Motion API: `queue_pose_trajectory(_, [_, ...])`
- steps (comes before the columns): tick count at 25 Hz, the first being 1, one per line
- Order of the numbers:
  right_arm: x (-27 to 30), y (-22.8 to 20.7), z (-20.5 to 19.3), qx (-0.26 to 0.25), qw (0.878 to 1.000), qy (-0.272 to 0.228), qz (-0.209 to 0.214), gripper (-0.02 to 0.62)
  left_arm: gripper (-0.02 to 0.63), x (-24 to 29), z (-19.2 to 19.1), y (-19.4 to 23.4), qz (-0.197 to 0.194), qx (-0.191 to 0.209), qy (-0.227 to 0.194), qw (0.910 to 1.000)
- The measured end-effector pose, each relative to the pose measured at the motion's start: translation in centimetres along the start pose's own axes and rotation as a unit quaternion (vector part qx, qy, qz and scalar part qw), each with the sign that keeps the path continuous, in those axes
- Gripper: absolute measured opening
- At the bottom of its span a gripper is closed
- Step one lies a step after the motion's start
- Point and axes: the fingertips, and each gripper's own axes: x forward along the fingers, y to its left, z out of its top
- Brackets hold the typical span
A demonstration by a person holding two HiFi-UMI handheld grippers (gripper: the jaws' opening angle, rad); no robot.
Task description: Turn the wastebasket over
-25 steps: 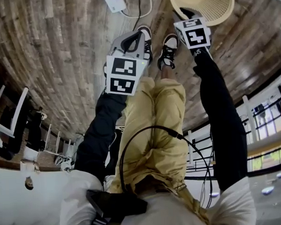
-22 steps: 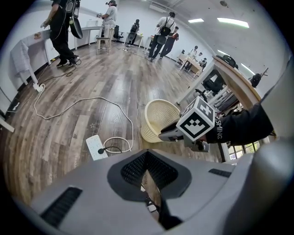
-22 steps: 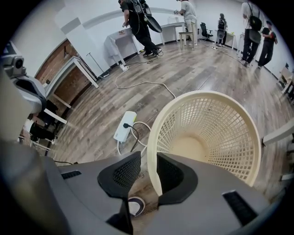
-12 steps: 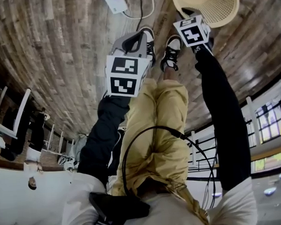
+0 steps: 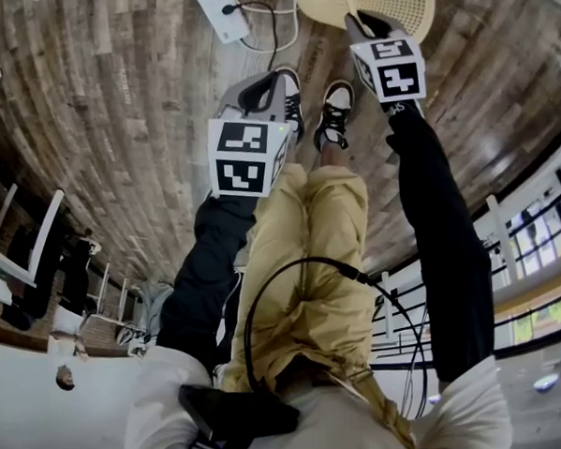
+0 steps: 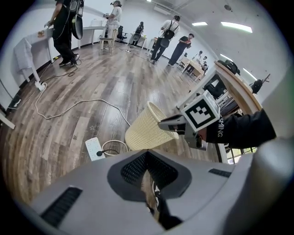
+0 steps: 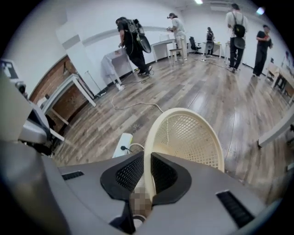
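We see the right gripper clamped on the wastebasket. Its jaws are closed on the cream rim, one dark pad inside the rim and one outside. The wastebasket is a pale woven basket with a lattice wall. It is tilted, and from the right gripper view we look partly into its open mouth. In the head view it sits at the top edge of the frame, over the wooden floor, and we cannot tell whether its base touches the boards.

The left gripper is well apart from the wastebasket, on the side away from the held rim. Its jaws are drawn narrow, with the pad tips meeting and nothing between them. Through the slit below the tips we see only floor and part of a shoe.

A white power strip lies on the floor just beside the wastebasket, with a black plug in it and a small coil of white cable next to it. A longer cable runs from there across the boards, away from the wastebasket. The person's shoes stand near the wastebasket, between the two grippers. Far beyond the wastebasket, several people stand in the room.
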Motion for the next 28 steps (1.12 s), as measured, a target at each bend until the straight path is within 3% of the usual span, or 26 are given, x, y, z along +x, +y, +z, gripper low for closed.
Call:
queue_pose_trajectory(3, [-0.6,0.4,2.8,0.070,0.994,-0.063,0.052,0.061,0.002,0.1,0.4,-0.4,-0.002,0.004,-0.003,1.0000])
queue_pose_trajectory(7, [0.4,1.5,4.3,0.176,0.966,-0.133,0.134,0.061,0.002,0.5,0.1,-0.4,0.000,0.007,-0.003,1.0000])
queue_pose_trajectory(10, [3.0,0.2,2.1,0.242,0.955,-0.128,0.113,0.061,0.002,0.8,-0.9,-0.2,-0.001,0.008,0.004,1.0000])
queue_pose_trajectory(14, [4.0,-4.1,-1.6,0.343,0.932,-0.116,0.035,0.061,0.002,1.0,-2.4,0.4,0.001,0.008,0.016,0.9998])
queue_pose_trajectory(15, [4.1,-4.8,-2.7,0.348,0.932,-0.100,0.020,0.063,0.002,1.0,-2.7,0.6,0.003,0.008,0.019,0.9998])
queue_pose_trajectory(18, [4.4,-5.3,-5.2,0.314,0.948,-0.053,0.006,0.063,0.002,1.1,-2.9,0.5,0.004,0.003,0.022,0.9997])
queue_pose_trajectory(22, [4.0,-5.4,-5.2,0.263,0.964,-0.041,-0.016,0.077,0.002,1.1,-2.2,-0.1,0.001,0.009,0.020,0.9998])
queue_pose_trajectory(28, [-0.4,-5.3,-2.7,0.264,0.961,-0.069,-0.040,0.130,0.002,-0.4,0.2,-1.8,-0.003,0.019,0.001,0.9998])
